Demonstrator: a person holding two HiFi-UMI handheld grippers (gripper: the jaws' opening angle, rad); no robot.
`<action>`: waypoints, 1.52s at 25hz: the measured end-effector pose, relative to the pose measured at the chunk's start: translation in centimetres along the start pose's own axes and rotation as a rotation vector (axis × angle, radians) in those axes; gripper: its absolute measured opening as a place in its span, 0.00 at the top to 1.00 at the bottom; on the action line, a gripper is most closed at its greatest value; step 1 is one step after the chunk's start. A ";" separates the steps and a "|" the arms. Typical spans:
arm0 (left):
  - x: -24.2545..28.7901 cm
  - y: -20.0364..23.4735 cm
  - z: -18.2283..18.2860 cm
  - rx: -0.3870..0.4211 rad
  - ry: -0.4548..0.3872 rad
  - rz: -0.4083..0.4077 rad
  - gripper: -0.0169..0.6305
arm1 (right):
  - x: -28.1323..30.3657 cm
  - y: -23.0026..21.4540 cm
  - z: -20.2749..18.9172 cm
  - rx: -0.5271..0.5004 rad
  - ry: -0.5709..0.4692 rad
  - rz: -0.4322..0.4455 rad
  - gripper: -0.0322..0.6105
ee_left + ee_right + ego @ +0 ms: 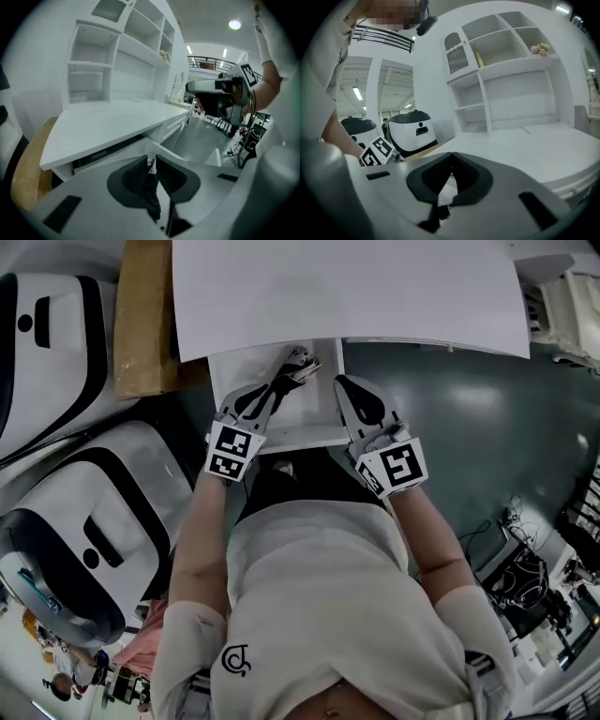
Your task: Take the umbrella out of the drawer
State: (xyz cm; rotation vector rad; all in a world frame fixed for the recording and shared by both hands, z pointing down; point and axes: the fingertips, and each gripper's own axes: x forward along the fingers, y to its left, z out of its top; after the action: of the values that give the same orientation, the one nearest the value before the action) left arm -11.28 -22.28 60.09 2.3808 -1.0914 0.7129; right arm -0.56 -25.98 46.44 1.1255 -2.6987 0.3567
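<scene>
Umbrella [292, 367]: dark, folded, located over the open drawer [309, 435] below the desk top [347, 287]. In the head view its long axis runs diagonally from the left gripper [149, 160] at lower left up to the right. The far end points toward the desk edge and lies just beside it. Whether the umbrella rests on the drawer floor cannot be determined.

Left gripper: clenched on the umbrella. In the left gripper view the jaw tips stand nearly together, with dark fabric and a small white tag [151, 164] pinched between them. The rest of the fabric trails down through the gap behind the tips.

Right gripper [451, 157]: clenched, jaw tips together, nothing between them. In the head view it sits at the drawer's right wall, near the umbrella and apart from it.

Obstructions: the desk top overhangs the back of the drawer, directly ahead of the umbrella's far end. The drawer's side walls flank the umbrella on both sides.

Surroundings:
- A shelf unit [117, 56] stands on the desk at the rear, with a small toy [164, 55] on an upper shelf.
- A brown board [145, 315] lies beside the desk on the left.
- Two white-and-black machines [94, 521] stand on the left, near the person.
- The grey floor [450, 409] extends to the right.
- Cables and equipment [525, 577] sit at the far right, well apart from the drawer.
</scene>
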 end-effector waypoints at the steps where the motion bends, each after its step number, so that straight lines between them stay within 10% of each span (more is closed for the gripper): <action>1: 1.1 0.1 -0.8 0.002 0.036 -0.016 0.85 | 0.4 -0.4 -0.4 0.000 0.010 0.004 0.94; 10: 8.2 0.0 -7.0 -0.022 0.275 -0.113 0.53 | 2.7 -3.4 -4.0 0.027 0.091 -0.007 0.94; 21: 13.8 -0.1 -13.6 0.019 0.516 -0.125 0.37 | 4.7 -5.5 -6.6 0.070 0.122 -0.005 0.94; 38: 15.8 1.6 -14.4 0.063 0.493 0.057 0.47 | 3.0 -6.7 -9.3 0.120 0.156 -0.084 0.94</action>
State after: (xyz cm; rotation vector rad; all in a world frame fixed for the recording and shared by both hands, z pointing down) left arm -7.62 -24.06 81.12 2.0604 -0.9314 1.2848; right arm 2.98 -29.83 57.09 1.1852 -2.5157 0.5745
